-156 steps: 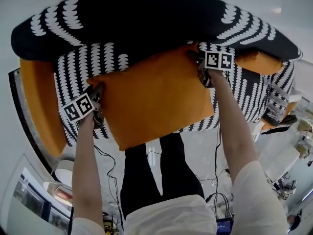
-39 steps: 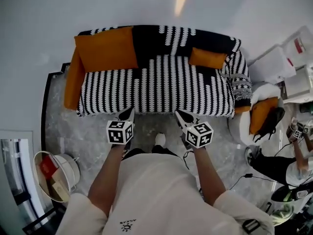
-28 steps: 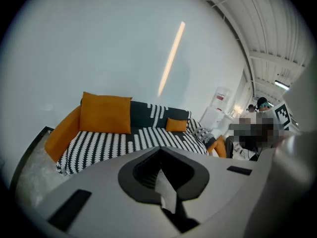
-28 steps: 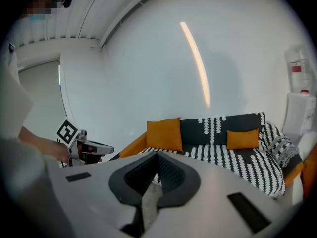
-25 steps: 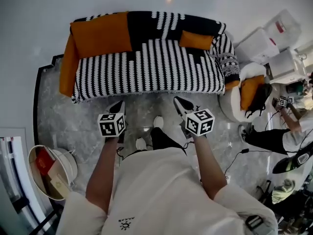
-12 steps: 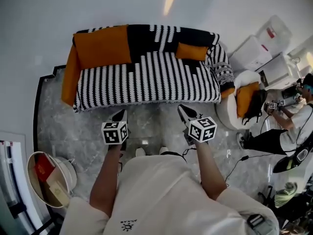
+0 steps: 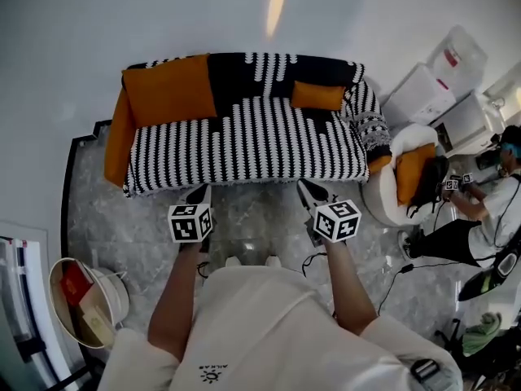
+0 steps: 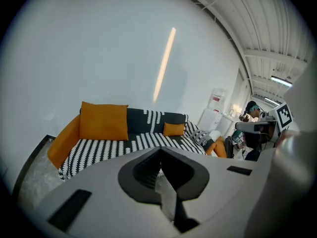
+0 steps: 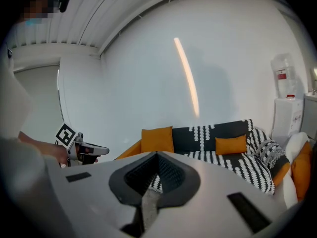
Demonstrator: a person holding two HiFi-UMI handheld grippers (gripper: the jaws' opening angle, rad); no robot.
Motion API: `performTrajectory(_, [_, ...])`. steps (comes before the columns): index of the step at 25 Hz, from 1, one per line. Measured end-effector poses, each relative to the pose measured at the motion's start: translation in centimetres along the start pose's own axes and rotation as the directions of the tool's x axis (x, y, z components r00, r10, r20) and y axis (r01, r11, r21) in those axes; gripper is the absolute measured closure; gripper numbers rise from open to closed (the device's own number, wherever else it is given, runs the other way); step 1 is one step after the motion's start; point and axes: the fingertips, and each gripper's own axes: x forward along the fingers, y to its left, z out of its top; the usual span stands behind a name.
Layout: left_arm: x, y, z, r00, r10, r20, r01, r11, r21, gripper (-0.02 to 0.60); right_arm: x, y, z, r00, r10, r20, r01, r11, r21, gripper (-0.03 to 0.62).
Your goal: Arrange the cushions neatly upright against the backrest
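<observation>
Claws clenched empty: left claw (image 7: 199, 191), right claw (image 7: 304, 186); bin (image 7: 119, 280) shows only in head view.

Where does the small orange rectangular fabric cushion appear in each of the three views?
Head view: small orange rectangular fabric cushion, upper right of centre.
Left gripper view: the cushion sits near the centre.
Right gripper view: the cushion sits right of centre.
Shared landmark: large orange square cushion, to its left in every view.
</observation>
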Motion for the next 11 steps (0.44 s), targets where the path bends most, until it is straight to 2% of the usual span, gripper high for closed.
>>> performTrajectory(11, [1.5, -1.1, 2.9, 0.999, 0.03, 0.036, -0.031, 0.999, 0.008, 0.563, 0.6, -2.7, 2.4, 1.0, 0.011, 0.023, -0.011, 1.0, -0.015, 0.571])
